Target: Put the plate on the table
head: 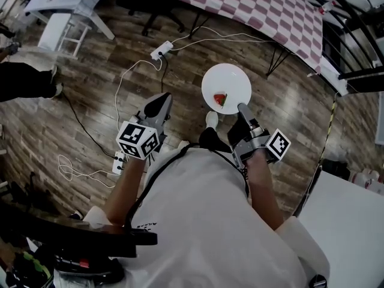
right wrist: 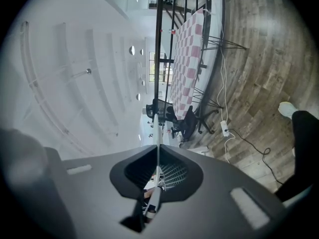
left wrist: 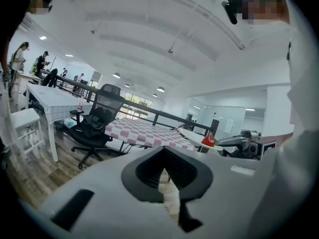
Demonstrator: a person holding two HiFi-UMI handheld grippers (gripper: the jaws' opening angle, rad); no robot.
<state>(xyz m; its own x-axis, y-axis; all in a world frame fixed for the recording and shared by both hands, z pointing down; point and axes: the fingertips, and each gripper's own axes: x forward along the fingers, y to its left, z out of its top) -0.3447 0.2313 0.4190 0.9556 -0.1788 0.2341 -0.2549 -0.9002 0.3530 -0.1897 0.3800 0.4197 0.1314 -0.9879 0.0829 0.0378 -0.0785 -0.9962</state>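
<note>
Clamping the near rim of the white plate, the right gripper holds it above the wood-plank floor, short of the near edge of the checkered table. The left gripper hangs closed, empty. A power strip lies on the floor.

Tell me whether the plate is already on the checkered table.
No: the right tongs hold the round white plate by its rim over the wooden floor, short of the pink-checkered table.
</note>
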